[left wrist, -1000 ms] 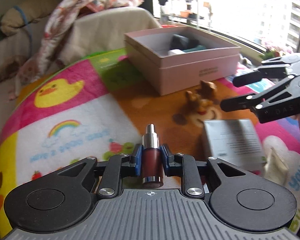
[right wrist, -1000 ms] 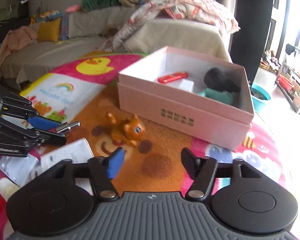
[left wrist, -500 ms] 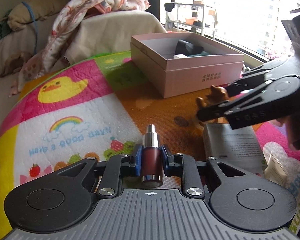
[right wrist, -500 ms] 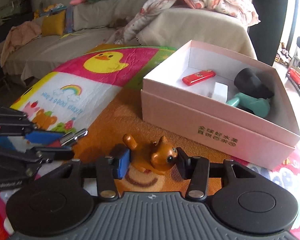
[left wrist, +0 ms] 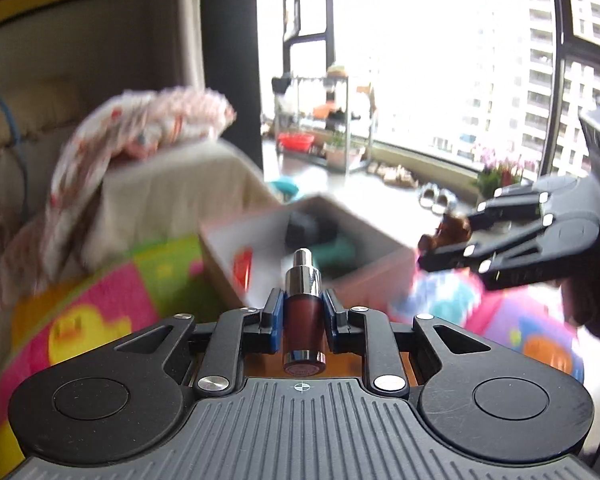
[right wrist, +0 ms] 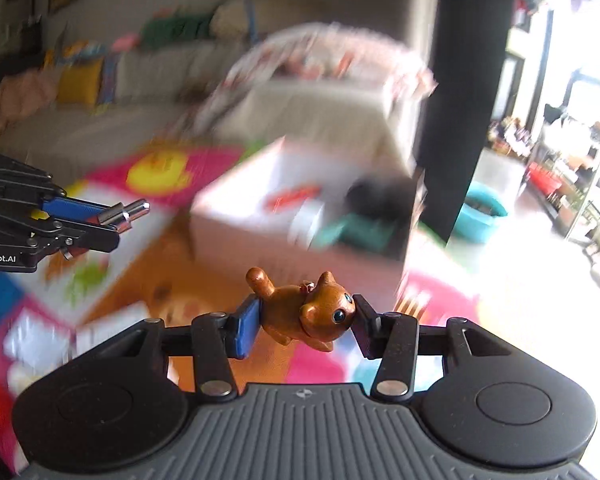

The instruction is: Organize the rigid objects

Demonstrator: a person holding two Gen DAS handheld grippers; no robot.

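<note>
Currently, a dark-red pump bottle (left wrist: 303, 312) is being clamped in the left gripper (left wrist: 300, 314), and an orange cat figurine (right wrist: 306, 310) in the right gripper (right wrist: 300, 320), above the mat. Both should be released only once positioned over the open pink box (right wrist: 300, 240).

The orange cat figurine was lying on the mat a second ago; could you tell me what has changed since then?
The right gripper closed on the orange cat figurine and lifted it off the mat toward the pink box. The left gripper rose too, still clamped on the dark red bottle. The box's contents look unchanged, though blurred.
</note>
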